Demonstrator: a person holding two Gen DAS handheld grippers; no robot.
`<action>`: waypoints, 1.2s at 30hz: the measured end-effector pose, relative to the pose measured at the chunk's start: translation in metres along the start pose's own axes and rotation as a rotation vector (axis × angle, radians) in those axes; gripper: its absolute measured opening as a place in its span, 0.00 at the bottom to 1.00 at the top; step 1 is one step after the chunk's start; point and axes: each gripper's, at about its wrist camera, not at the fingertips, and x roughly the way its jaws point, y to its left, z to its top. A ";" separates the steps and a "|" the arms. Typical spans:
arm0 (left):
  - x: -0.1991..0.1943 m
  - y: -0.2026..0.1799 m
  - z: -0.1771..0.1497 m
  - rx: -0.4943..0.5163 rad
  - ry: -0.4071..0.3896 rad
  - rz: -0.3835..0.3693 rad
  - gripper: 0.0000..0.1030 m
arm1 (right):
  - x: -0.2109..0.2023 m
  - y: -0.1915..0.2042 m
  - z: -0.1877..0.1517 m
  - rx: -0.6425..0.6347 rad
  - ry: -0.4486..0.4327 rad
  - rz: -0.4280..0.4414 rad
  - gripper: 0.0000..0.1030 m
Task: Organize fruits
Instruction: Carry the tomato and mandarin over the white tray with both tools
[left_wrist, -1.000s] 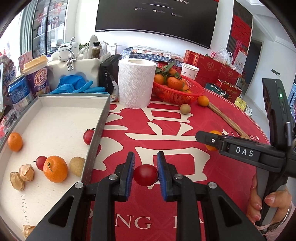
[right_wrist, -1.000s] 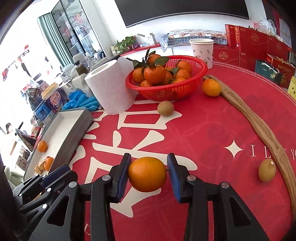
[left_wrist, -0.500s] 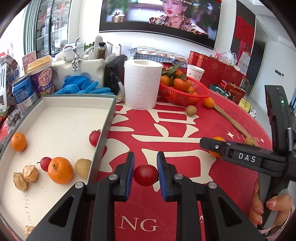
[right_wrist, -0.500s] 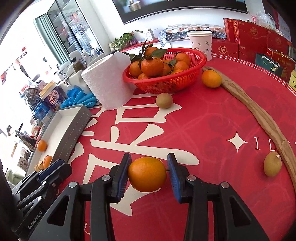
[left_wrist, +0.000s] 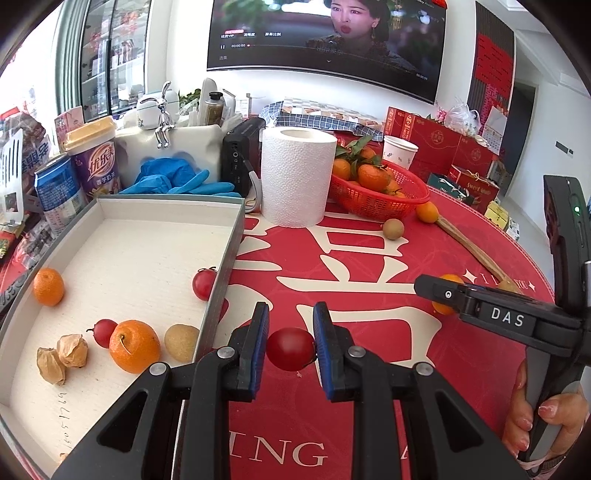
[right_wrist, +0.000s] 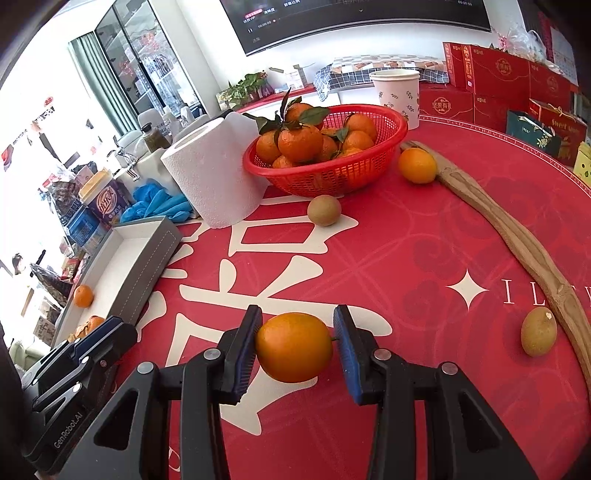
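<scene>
Tray (left_wrist: 225, 254) lies at 9 o'clock on the table (left_wrist: 369, 295); paper roll (left_wrist: 295, 177) and basket (left_wrist: 373, 201) at 12 o'clock.

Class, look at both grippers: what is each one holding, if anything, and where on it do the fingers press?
The left gripper holds a small red tomato by its opposite sides; the right gripper holds an orange the same way.

**Both grippers clamped, angled downward**

The left gripper (left_wrist: 290, 347) tilts down, its jaws closed tight on a cherry tomato (left_wrist: 290, 349) pinched between the blue pads; the right gripper (right_wrist: 295, 347) slopes down likewise, its jaws pressed against an orange (right_wrist: 293, 347); a hand (left_wrist: 546, 424) with painted nails wraps the right gripper's handle, fingers curled round it.
</scene>
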 end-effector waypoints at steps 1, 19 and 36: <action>0.000 0.000 0.000 -0.001 -0.001 0.001 0.26 | 0.000 0.001 0.000 -0.004 -0.002 0.002 0.40; -0.014 0.014 0.010 -0.037 -0.033 -0.001 0.26 | -0.002 0.029 0.003 -0.085 -0.010 0.033 0.40; -0.027 0.083 0.017 -0.185 -0.039 0.127 0.26 | 0.025 0.126 0.023 -0.168 0.070 0.169 0.40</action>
